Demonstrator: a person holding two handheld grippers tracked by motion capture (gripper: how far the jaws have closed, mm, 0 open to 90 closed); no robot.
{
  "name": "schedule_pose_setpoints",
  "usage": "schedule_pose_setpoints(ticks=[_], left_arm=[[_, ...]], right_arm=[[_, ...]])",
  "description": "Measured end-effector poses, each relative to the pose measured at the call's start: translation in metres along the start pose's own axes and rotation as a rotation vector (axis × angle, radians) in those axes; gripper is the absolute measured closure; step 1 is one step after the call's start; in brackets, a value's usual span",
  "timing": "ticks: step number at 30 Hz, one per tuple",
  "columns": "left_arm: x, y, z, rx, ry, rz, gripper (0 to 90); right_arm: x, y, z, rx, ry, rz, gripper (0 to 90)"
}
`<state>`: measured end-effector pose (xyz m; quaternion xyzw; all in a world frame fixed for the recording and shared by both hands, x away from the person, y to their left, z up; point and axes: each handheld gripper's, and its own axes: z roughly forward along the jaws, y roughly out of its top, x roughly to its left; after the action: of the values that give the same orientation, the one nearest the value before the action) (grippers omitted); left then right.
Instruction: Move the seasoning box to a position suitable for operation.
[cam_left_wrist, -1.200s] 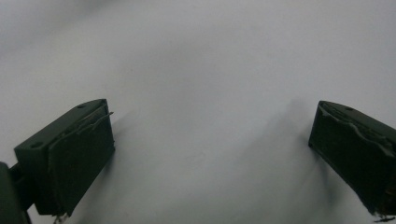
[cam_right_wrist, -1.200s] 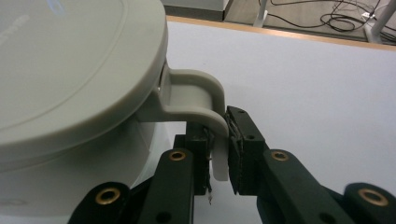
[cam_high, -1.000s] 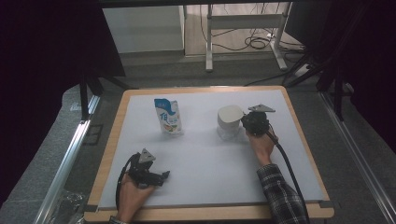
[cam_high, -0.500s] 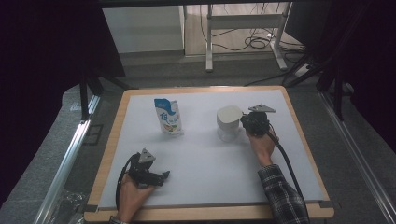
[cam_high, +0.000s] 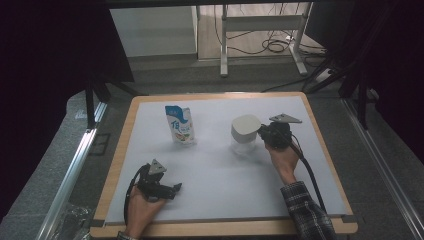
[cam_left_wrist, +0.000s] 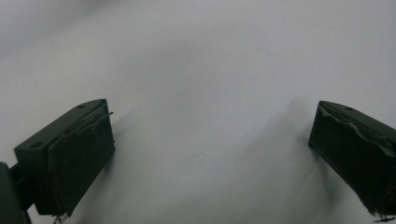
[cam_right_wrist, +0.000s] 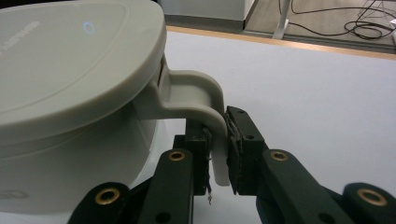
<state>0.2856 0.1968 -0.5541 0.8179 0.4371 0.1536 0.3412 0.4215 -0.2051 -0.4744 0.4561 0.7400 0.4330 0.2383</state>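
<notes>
1. Black jaws of the right gripper (cam_right_wrist: 218, 154) pinch the handle (cam_right_wrist: 205, 100) of a pale grey jug (cam_right_wrist: 70, 102), one pad on each side of its downward leg, pressed tight.
2. From the high view the right gripper (cam_high: 264, 134) sits at the jug's (cam_high: 245, 131) right flank, on the right half of the white table top (cam_high: 220, 170), with the person's right hand (cam_high: 283, 159) behind it.
3. The left gripper (cam_left_wrist: 210, 154) has its jaws spread wide over bare white surface, nothing between them; in the high view the left gripper (cam_high: 167, 189) lies low near the front left, in the left hand (cam_high: 142, 210).
4. The jug stands upright, its long axis vertical, handle pointing right toward the gripper; it may be slightly lifted, though the view is too dim to tell.
5. Its lid (cam_right_wrist: 65, 65) is smooth matt plastic, a rounded shape with a small ring mark; the handle is a curved hook of the same plastic.
6. A blue-and-white printed pouch (cam_high: 180, 125) stands upright to the jug's left, well apart.
7. A light wooden rim (cam_high: 210, 229) frames the table.
</notes>
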Motion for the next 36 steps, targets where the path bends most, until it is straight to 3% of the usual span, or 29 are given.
schedule_pose_setpoints(ticks=[36], left_arm=[[0.000, 0.000, 0.000, 0.000, 0.001, 0.000, 0.0]], right_arm=[[0.007, -0.051, -0.064, -0.009, 0.061, 0.033, 79.3]])
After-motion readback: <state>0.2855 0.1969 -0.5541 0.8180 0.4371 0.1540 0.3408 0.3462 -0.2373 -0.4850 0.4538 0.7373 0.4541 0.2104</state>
